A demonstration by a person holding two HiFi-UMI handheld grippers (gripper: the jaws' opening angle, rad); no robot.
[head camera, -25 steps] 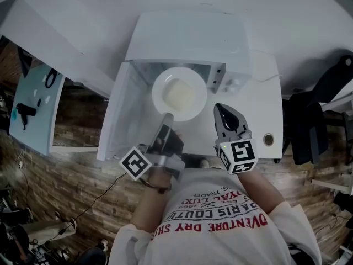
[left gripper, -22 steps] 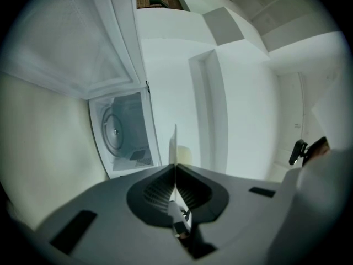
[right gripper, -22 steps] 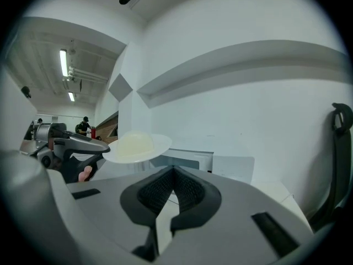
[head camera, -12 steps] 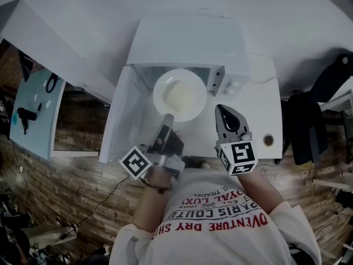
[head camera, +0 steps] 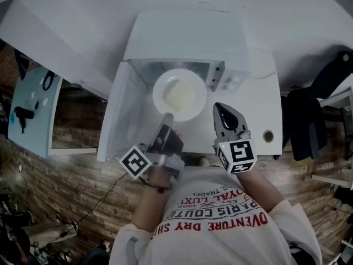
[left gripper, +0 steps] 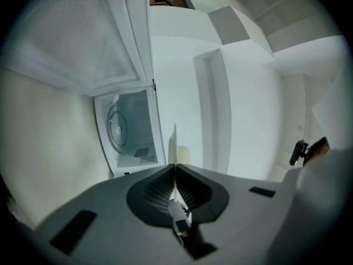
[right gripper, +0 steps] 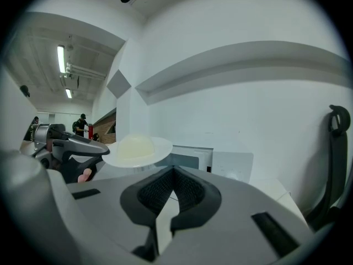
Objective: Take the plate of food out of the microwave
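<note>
We count one plate (head camera: 179, 95), one microwave (head camera: 182, 37) and two tools. Our left tool (head camera: 167, 117) grips the plate's six-o'clock rim; our right tool (head camera: 219, 107) sits clenched, empty. The shirt (head camera: 220, 217) reads "PARIS COUTU".

At my left a pale blue board (head camera: 32, 112) with black objects (head camera: 23, 115); at my right a dark chair (head camera: 311, 123).
</note>
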